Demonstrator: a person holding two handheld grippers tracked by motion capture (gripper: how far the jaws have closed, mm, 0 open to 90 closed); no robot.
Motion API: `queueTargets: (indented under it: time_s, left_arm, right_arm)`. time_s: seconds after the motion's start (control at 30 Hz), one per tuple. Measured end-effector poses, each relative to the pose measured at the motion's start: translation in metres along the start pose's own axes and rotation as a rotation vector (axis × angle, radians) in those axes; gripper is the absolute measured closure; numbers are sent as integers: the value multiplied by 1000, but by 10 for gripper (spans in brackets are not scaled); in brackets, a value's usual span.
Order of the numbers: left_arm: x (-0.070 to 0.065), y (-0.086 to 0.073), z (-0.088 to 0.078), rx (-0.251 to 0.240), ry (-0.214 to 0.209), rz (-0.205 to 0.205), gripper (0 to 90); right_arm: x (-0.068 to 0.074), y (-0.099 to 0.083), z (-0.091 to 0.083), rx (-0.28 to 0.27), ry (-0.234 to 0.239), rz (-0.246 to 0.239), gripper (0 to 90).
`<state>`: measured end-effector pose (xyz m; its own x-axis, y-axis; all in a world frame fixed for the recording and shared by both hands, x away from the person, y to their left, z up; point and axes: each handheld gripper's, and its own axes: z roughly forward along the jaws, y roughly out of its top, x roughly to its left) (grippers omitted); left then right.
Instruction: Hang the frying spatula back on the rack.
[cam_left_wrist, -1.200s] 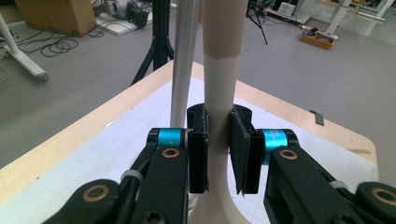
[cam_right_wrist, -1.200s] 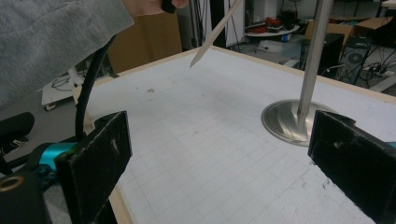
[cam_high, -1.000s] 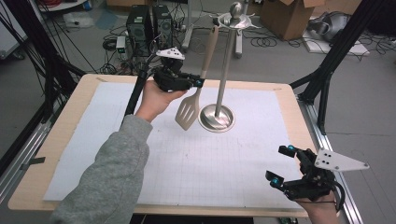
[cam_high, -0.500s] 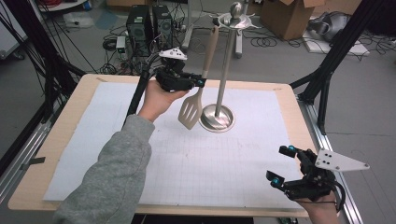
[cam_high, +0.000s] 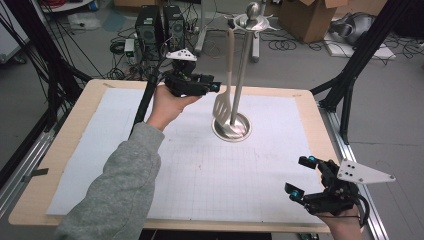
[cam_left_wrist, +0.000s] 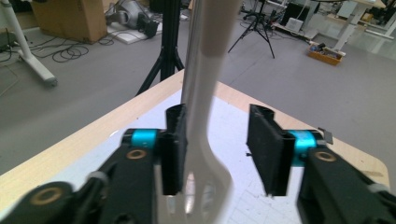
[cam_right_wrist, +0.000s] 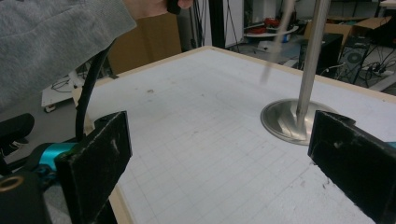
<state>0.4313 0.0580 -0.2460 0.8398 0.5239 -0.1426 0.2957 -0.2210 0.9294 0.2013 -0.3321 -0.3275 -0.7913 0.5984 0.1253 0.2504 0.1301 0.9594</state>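
A white slotted spatula (cam_high: 223, 106) hangs by its handle from the top of a metal utensil stand (cam_high: 243, 70) at the table's far middle, its blade just above the round base (cam_high: 233, 131). My left gripper (cam_high: 212, 86) is level beside the handle. Its jaws have just been opening, and they stand open around the spatula's neck (cam_left_wrist: 201, 100): the handle lies close by one pad (cam_left_wrist: 173, 149) and clear of the other. My right gripper (cam_high: 299, 176) rests open near the front right corner with nothing between its fingers; its own view shows the stand's pole (cam_right_wrist: 309, 60) ahead.
White gridded paper (cam_high: 200, 170) covers the wooden table (cam_high: 65, 150). A grey-sleeved forearm (cam_high: 120, 185) reaches diagonally across the left half. Black frame legs (cam_high: 350, 85), computers, cables and cardboard boxes stand on the floor beyond the far edge.
The left gripper's jaws have opened off the spatula handle. The spatula, earlier tilted left, now hangs nearly straight beside the stand's pole. Neither hand has shifted.
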Motion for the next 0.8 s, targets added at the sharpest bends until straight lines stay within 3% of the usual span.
queueTargets:
  time_s: [0.2,0.3,0.43,0.6,0.8]
  left_arm:
    - [3,-3,-7,-22,8,30,316]
    - [4,-3,-12,-18,-3,11,233]
    - [5,-3,-20,-56,-27,-12,131]
    - [7,-9,-27,-52,-43,-11,96]
    - [11,-19,-42,-66,-34,0,96]
  right_arm:
    - [0,0,1,2,1,1,50]
    - [0,0,3,4,3,5,50]
    - [-2,1,6,4,9,-2,50]
    - [-3,3,9,2,22,-3,50]
    - [-5,5,18,6,39,-9,50]
